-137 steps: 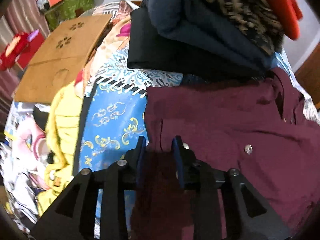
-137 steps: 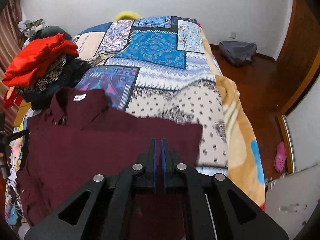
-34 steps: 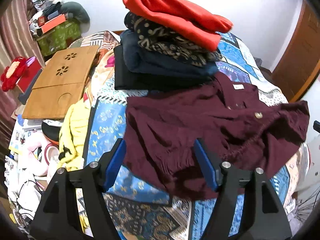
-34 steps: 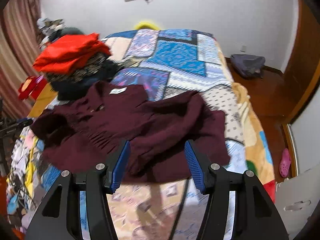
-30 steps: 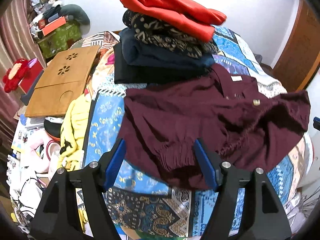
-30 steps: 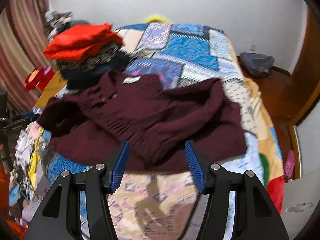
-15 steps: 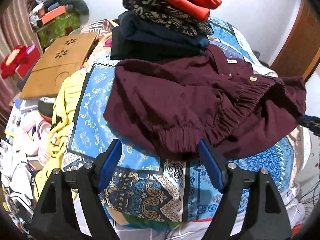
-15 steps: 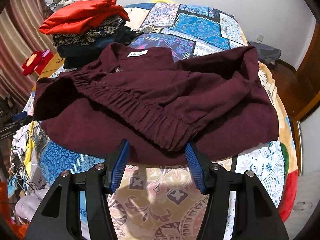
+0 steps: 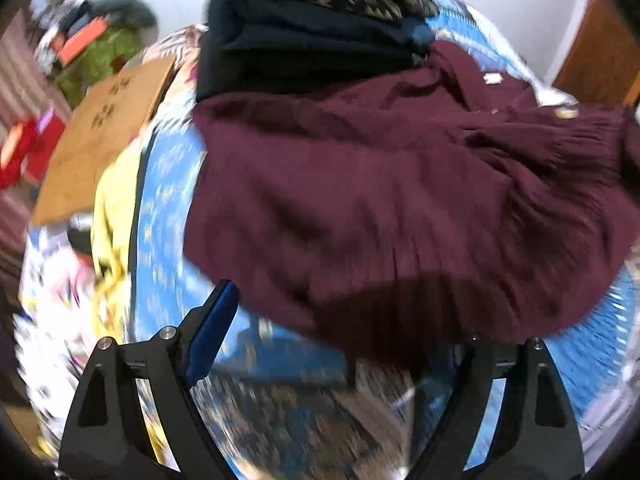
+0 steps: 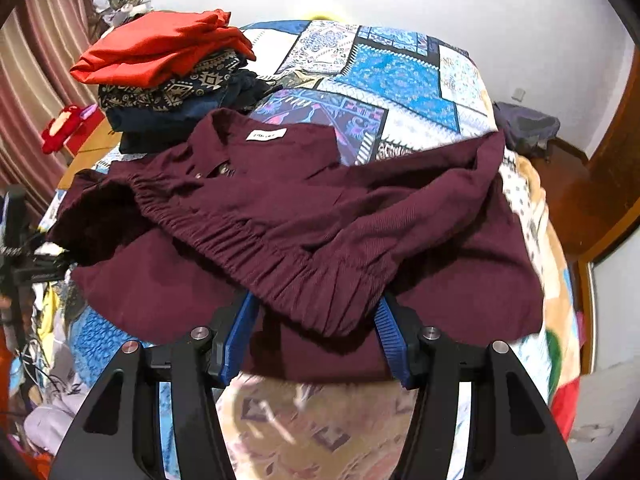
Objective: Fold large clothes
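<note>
While maroon jacket (image 10: 320, 216) lies on bed (image 10: 400, 72), right tongs (image 10: 314, 336) gape.

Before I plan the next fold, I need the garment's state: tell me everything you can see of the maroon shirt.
The maroon shirt looks like soft ribbed cloth, with a collar, a white neck label and small buttons. It lies rumpled on the patchwork bedspread, its elastic hem folded up across the body. Its collar end touches the stack of folded clothes. Both grippers' jaws straddle its near edge, open.
</note>
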The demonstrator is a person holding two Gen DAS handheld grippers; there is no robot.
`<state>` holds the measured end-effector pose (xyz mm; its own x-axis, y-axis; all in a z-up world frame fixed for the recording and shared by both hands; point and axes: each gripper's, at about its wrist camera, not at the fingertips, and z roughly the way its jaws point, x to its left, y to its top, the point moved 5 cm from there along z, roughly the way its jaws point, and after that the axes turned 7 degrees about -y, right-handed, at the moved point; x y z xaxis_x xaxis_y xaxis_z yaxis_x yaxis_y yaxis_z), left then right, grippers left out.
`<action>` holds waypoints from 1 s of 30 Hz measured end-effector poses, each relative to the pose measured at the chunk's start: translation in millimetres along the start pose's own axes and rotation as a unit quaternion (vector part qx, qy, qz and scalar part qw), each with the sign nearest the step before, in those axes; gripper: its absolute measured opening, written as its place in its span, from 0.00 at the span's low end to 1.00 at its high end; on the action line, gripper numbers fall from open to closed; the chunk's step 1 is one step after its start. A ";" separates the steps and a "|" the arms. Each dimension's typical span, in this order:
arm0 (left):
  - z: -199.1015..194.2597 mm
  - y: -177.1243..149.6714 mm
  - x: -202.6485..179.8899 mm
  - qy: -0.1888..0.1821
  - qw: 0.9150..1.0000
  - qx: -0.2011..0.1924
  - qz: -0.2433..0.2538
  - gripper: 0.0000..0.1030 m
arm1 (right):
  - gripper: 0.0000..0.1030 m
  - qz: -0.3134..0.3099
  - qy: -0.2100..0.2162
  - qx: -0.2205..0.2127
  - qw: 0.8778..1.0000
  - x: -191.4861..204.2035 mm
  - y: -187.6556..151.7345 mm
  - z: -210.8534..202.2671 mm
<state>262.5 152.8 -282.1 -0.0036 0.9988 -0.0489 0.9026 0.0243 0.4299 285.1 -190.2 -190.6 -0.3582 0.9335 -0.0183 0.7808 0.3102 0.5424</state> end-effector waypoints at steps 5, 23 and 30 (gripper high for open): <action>17.6 58.1 9.2 0.003 1.000 0.003 0.009 0.82 | 0.52 -0.010 -0.005 -0.005 1.000 -11.4 39.5 15.3; -79.1 93.5 36.4 -0.020 0.988 -0.120 -0.093 0.86 | 0.59 0.060 -0.020 -0.081 0.995 -19.2 67.8 -31.5; -35.8 61.0 -6.3 -0.083 0.990 -0.066 -0.094 0.86 | 0.59 0.015 0.002 -0.017 1.000 14.7 32.4 10.2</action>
<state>302.2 149.6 -223.3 -0.0843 0.9556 -0.2823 0.8288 0.2245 0.5125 310.4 -164.6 -181.9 -0.3369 0.9415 0.0028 0.7741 0.2753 0.5701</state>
